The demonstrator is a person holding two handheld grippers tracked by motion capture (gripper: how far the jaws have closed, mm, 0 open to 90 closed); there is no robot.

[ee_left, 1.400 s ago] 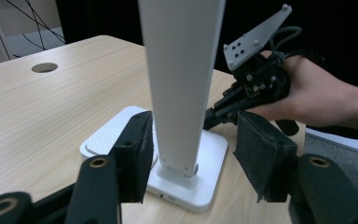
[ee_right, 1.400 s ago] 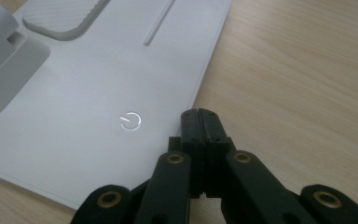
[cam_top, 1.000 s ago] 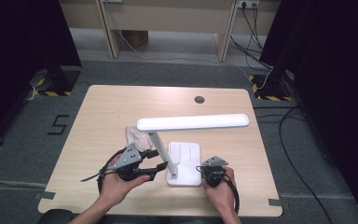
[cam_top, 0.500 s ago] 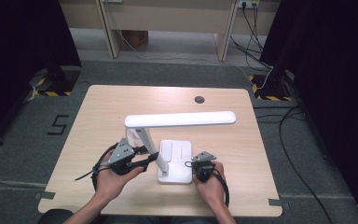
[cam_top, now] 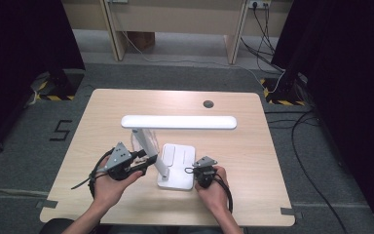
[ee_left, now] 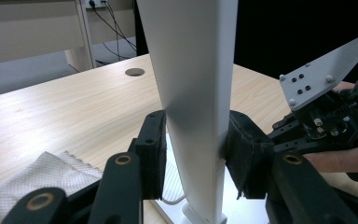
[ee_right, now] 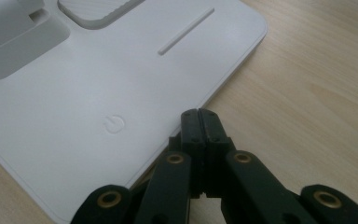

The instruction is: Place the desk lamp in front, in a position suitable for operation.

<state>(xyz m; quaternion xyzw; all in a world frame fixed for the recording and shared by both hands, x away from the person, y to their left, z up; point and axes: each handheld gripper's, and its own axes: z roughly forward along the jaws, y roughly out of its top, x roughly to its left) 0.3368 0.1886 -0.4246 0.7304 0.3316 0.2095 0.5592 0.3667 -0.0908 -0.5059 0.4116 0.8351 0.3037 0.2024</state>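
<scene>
A white desk lamp stands on the table, with a flat base [cam_top: 181, 157], a sloping arm [cam_top: 148, 145] and a long head bar [cam_top: 179, 122]. My left gripper [cam_top: 147, 163] reaches in from the left. Its jaws have just been closing, and both pads now press on the lamp's arm [ee_left: 196, 93], which stands between them [ee_left: 196, 144]. My right gripper [cam_top: 198, 170] is shut with nothing in it. Its tips [ee_right: 199, 116] rest at the right edge of the base [ee_right: 74, 93], close to the power symbol [ee_right: 114, 124].
A white mesh cloth [ee_left: 42, 175] lies on the table behind the lamp's arm. A round cable hole [cam_top: 208, 104] sits near the far edge. Bare wood stretches to the right of the base and along the far half.
The lamp has slid to the left across the table, with both hands following it. The left gripper's jaws have closed onto the lamp's arm.
</scene>
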